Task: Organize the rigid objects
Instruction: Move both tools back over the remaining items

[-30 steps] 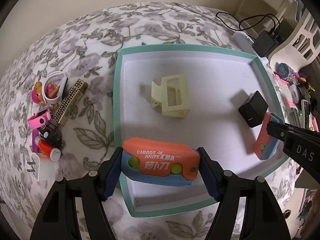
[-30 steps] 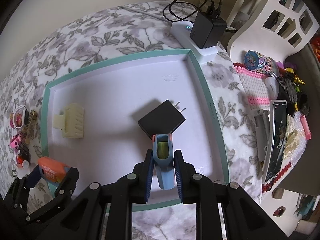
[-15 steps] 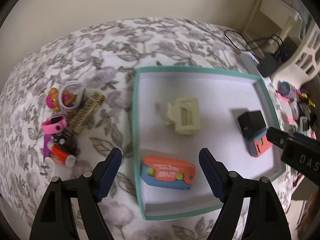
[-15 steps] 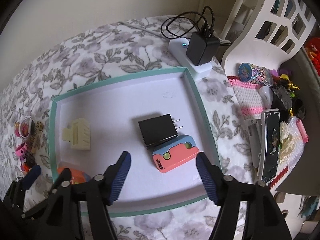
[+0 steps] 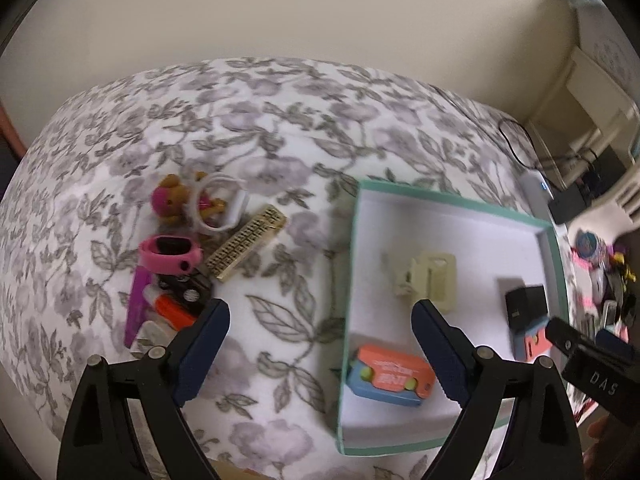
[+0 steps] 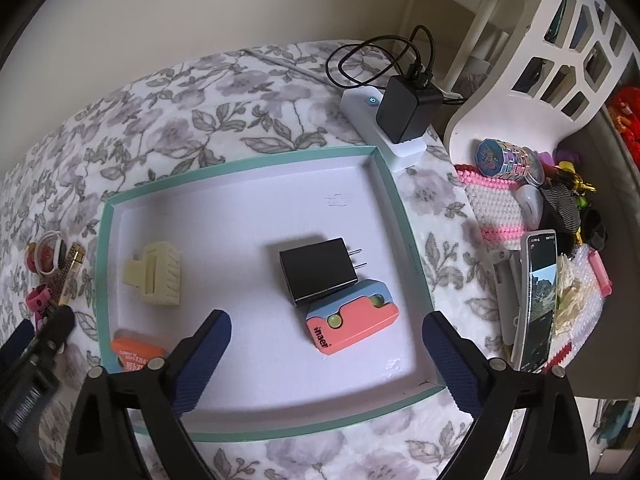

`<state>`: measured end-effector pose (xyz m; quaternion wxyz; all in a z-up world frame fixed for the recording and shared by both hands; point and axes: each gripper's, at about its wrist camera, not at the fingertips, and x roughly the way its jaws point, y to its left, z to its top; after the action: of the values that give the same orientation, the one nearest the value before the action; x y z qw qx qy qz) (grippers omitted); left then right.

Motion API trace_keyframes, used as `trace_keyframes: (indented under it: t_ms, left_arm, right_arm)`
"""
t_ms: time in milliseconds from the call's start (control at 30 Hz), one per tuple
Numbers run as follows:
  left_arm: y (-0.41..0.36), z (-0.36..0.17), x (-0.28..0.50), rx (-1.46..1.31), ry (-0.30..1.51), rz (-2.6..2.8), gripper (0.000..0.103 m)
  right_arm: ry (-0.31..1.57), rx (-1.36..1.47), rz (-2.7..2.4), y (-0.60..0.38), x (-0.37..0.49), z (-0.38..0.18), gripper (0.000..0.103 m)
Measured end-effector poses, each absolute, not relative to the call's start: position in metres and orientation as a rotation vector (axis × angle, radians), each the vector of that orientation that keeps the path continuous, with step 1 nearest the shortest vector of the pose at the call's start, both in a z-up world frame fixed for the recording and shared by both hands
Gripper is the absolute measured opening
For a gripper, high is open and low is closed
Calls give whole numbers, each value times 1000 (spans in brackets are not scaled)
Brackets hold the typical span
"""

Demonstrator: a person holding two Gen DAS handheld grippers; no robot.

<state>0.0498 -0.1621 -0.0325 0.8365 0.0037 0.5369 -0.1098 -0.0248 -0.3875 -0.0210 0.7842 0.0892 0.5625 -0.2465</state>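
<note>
Tray on bed holds 4 items: cream clip, black plug, toy knife touching plug, 2nd knife in near-left corner. L tongs opening, nothing between, over bedspread beside tray. R tongs opening, empty, above tray. Left to do: pile beside tray (pink watch, bear, comb, small bits). Est. approx half done.

Soft, even indoor light filled both views; shadows under the black charger were faint; the left wrist view was smeared by motion blur, the right stayed sharp; fisheye bending and dark vignetting ringed the edges.
</note>
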Motion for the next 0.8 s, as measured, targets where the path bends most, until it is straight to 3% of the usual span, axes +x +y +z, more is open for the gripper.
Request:
trace_keyframes:
  t_ms: [400,800]
  left_arm:
    - [-52,-11,75,-130,1096,34,94]
    - [72,-5,73,-236,1057,301,94]
  right_arm:
    - [1175,118,-487,-353,-14,-16,98]
    - [1131,50,-269,-253,16,-13,98]
